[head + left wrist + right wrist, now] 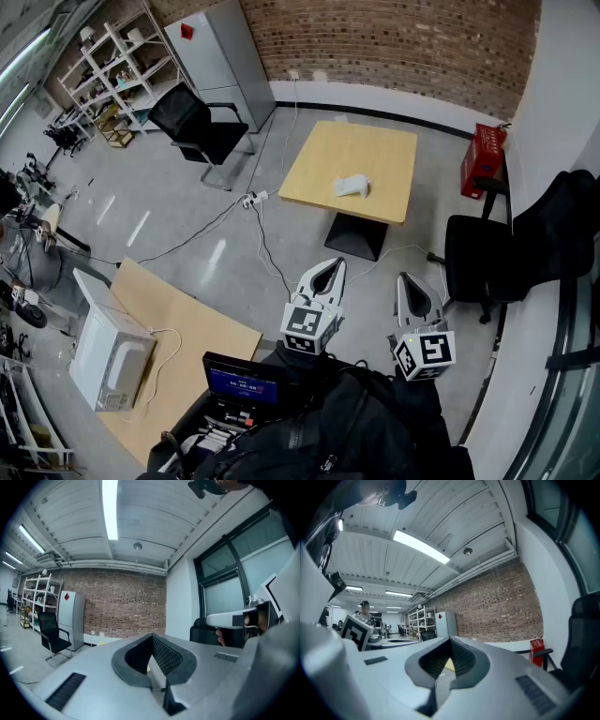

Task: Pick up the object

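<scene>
Showing lumpy white object (pixel 352 187), square wooden table (pixel 380 150), brick wall (pixel 394 37)

My left hand-held gripper (pixel 152 637) fills the lower frame. Its jaws are closed tip to tip with nothing between them, and a sliver of pale yellow shows through the gap below the pads. Beyond it a brick wall (pixel 117 602) runs across the centre. At the left I see white shelving (pixel 35 595), a grey cabinet (pixel 71 616) with a red mark, and a black office chair (pixel 50 637). A ceiling light strip (pixel 110 508) runs along the top. At the right, the right hand-held gripper (pixel 232 618) shows in front of tall windows (pixel 243 573).
</scene>
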Available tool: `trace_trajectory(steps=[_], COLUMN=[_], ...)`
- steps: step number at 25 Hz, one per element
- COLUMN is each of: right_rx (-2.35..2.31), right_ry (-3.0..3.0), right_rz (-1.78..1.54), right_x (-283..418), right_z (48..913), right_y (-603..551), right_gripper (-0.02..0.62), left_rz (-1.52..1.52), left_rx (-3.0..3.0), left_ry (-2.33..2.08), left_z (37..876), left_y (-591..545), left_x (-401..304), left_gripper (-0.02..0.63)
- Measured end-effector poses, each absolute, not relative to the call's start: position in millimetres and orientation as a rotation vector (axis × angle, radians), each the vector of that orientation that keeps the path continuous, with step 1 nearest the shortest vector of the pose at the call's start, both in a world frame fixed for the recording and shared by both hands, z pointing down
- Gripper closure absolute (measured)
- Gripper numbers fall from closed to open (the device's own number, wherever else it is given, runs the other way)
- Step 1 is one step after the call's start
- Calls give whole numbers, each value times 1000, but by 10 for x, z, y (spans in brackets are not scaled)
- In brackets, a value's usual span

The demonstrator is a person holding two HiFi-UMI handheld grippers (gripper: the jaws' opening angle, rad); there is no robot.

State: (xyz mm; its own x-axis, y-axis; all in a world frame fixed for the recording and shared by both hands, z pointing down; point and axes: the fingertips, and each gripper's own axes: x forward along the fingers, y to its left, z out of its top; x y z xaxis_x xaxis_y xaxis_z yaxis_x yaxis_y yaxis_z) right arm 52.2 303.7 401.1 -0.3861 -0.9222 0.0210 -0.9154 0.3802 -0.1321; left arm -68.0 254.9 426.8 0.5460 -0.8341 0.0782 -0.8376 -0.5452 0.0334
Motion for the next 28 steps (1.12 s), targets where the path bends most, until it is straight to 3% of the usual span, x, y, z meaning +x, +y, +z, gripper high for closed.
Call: trace_trajectory(steps=[28], right_rx=[-1659], right_ry=[2571], right_rz=[-241], right_x=[706], right_z=[4110], right_y=[2876], right_gripper=[591], left_rz=[111], left_rx=[2666], left_ry=[-1505], left_z=[4278], left_y=[2415], left_x=[-585], left_gripper=[607])
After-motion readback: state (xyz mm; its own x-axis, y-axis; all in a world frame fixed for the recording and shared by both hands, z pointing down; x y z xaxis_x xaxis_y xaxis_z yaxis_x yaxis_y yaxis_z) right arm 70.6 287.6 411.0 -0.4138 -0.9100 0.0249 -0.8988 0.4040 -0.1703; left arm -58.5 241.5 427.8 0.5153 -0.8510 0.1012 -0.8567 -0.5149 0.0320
